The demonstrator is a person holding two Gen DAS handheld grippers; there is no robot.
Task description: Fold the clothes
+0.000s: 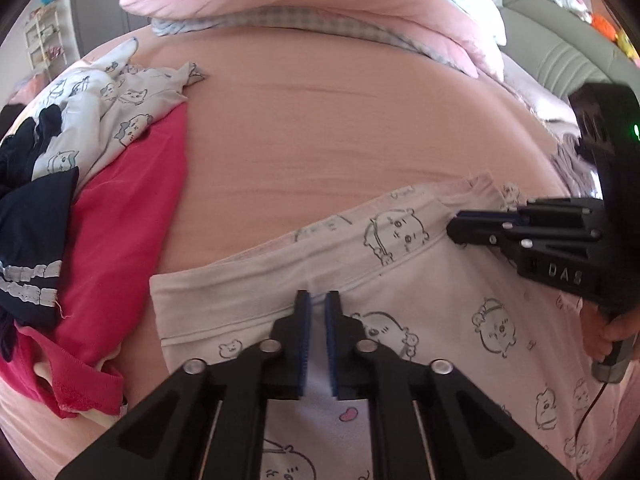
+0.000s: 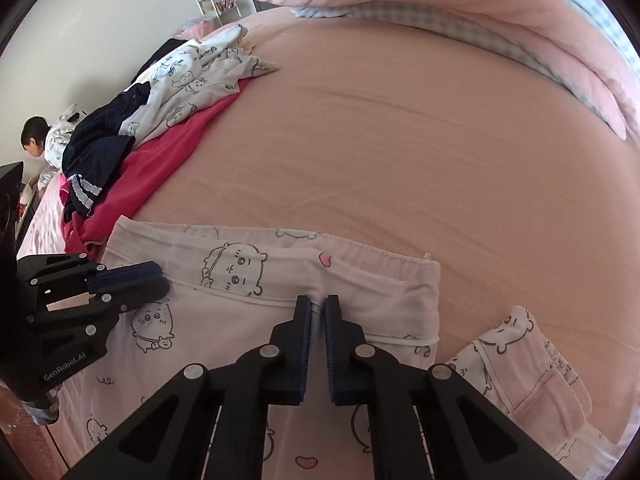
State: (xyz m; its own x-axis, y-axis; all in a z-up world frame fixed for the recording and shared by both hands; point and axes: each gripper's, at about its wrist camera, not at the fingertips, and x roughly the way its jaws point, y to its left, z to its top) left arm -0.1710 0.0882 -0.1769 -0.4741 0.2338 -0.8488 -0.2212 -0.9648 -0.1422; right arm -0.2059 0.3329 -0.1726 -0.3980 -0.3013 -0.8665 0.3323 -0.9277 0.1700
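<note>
Pale pink pyjama trousers (image 1: 440,304) with cartoon animal prints lie on the pink bed sheet (image 1: 340,132), waistband at the far side. My left gripper (image 1: 318,300) is shut on the waistband fabric near its left part. My right gripper (image 2: 317,304) is shut on the waistband (image 2: 360,276) toward its right end. Each gripper shows in the other's view: the right one (image 1: 460,228) at the right, the left one (image 2: 156,276) at the left. The trousers also fill the lower right wrist view (image 2: 240,340).
A heap of unfolded clothes lies at the left: a magenta garment (image 1: 128,216), a navy one (image 1: 32,220) and a white printed one (image 1: 116,108). A folded pink quilt (image 1: 320,12) lies across the back. Another pink printed piece (image 2: 532,372) lies at the right. A person (image 2: 36,144) sits far left.
</note>
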